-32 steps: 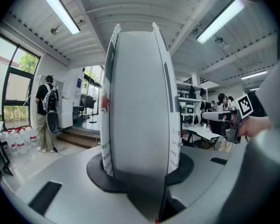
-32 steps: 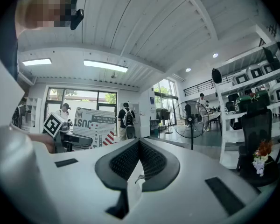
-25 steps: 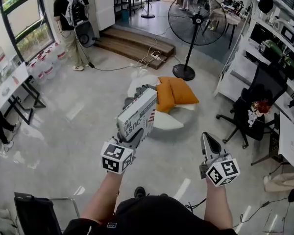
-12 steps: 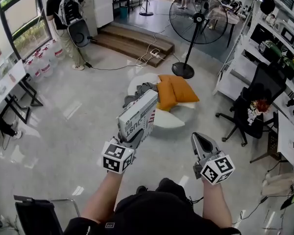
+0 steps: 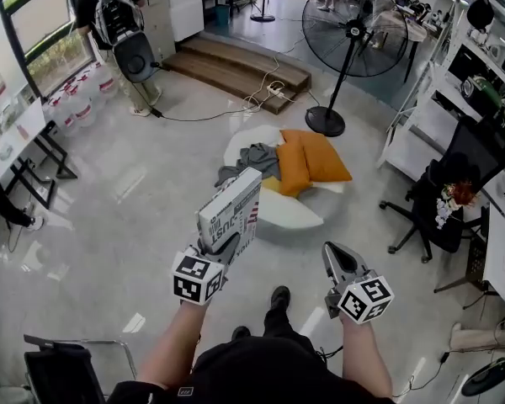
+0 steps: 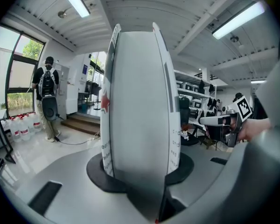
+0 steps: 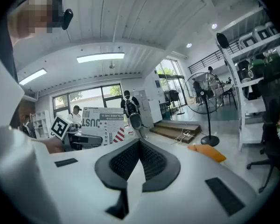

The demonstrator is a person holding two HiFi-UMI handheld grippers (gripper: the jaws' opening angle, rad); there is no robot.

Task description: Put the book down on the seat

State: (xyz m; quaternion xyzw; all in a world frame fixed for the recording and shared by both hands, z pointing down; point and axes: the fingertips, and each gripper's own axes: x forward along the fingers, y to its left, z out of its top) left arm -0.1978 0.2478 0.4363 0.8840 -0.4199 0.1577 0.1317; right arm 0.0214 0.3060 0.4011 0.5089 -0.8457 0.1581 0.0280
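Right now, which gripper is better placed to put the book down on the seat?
Left. The left gripper is clamped on the book, with the white seat on the floor just ahead of it. The right gripper is shut with nothing between its jaws.

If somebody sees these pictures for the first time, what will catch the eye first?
First comes the big white book with bold print, clamped in the left claw at the centre of the head view. Beyond it, two orange cushions lie on a low white seat, and a tall black fan stands behind.
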